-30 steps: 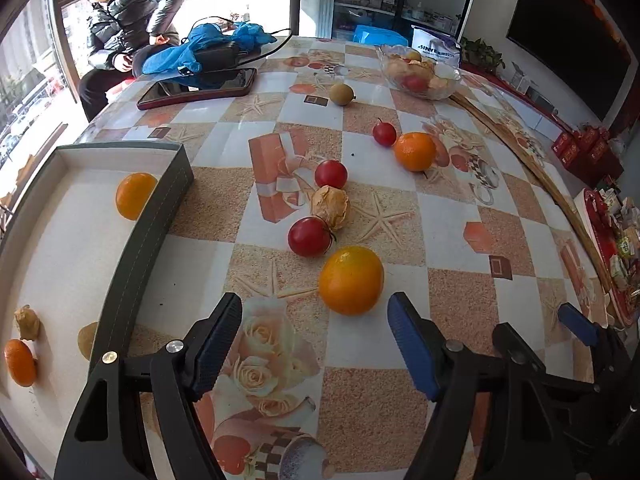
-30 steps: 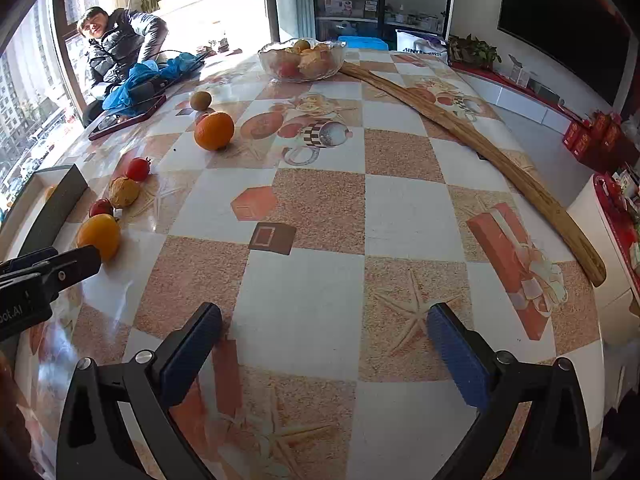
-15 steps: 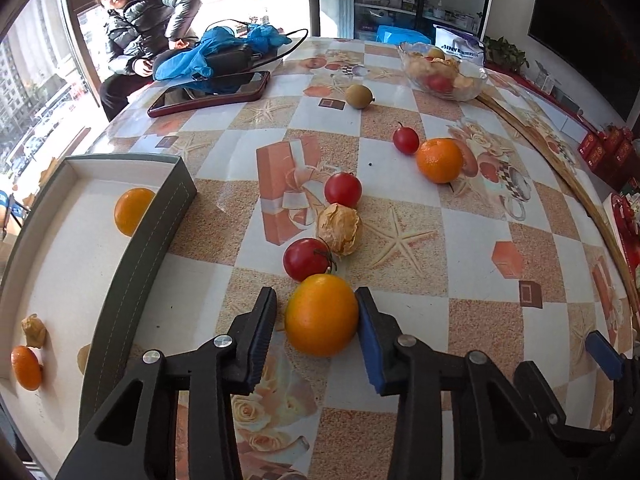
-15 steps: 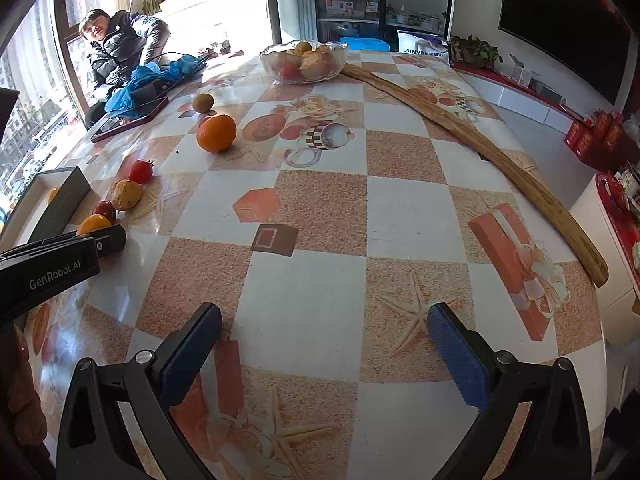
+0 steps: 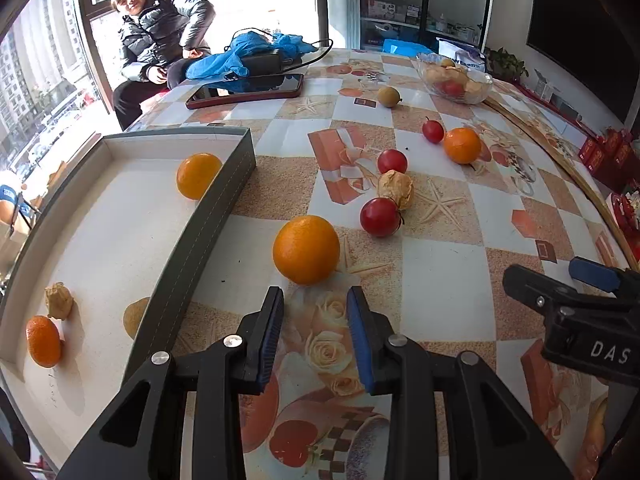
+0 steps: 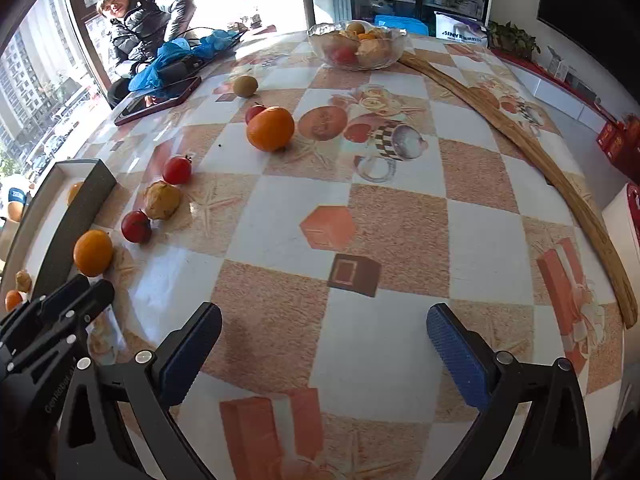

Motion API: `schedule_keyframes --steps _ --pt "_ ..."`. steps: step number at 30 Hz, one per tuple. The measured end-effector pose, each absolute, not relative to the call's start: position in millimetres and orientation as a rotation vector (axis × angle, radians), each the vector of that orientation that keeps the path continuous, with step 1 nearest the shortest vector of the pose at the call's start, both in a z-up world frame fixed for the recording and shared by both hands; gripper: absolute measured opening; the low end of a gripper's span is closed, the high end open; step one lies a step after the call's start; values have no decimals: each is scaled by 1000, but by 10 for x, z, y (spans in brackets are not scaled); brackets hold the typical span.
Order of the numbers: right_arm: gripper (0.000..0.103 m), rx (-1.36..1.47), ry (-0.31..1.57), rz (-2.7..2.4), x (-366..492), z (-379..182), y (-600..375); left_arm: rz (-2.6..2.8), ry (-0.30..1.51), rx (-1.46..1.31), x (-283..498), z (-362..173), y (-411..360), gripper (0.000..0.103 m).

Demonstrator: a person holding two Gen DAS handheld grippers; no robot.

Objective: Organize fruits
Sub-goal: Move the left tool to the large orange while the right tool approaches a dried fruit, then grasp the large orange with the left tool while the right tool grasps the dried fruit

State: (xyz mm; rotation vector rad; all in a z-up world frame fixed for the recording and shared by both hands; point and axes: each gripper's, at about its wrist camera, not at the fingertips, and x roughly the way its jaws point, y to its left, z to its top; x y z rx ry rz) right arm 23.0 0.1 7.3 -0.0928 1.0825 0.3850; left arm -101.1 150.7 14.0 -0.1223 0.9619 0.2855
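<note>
A large orange (image 5: 306,249) lies on the patterned table just beyond my left gripper (image 5: 316,304), whose jaws stand narrowly apart and hold nothing. The orange also shows in the right wrist view (image 6: 93,252). Left of it is a grey box (image 5: 208,224) with white floor holding two oranges (image 5: 198,175), a husked fruit (image 5: 58,300) and a brown fruit (image 5: 135,316). Red fruits (image 5: 379,216), a husked fruit (image 5: 396,189) and another orange (image 5: 462,145) lie further on. My right gripper (image 6: 324,344) is wide open and empty over bare table.
A glass bowl (image 6: 358,46) of fruit stands at the far side. A long wooden stick (image 6: 520,152) runs along the right edge. A tablet (image 5: 246,91), a blue cloth (image 5: 256,54) and a seated person (image 5: 160,40) are at the far left.
My left gripper closed around the large orange half a second ago. Now it has pulled back, and the orange lies free on the table, closer to the box. The right gripper stayed open.
</note>
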Motion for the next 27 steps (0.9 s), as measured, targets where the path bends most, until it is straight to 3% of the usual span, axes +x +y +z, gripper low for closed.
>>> schedule_keyframes --steps 9,13,15,16,18,19,22,27 --pt "102 55 1137 510 627 92 704 296 947 -112 -1077 135 1542 36" --pt "72 -39 1118 502 651 103 1005 308 939 -117 -1090 126 1560 41" --pt "70 -94 1112 482 634 96 1096 313 934 -127 -1095 123 1574 43" --pt "63 -110 1108 485 621 94 1119 316 934 -132 -1096 120 1579 45" --pt "41 -161 1094 477 578 97 1139 315 934 -136 -1089 120 1581 45" --pt "25 -191 1085 462 554 97 1132 315 933 -134 -1087 120 1573 45" --pt "24 -173 1082 466 532 99 1001 314 934 -135 -1100 123 1565 43" --pt "24 -152 1060 463 362 105 598 279 929 -160 -1198 131 1564 31"
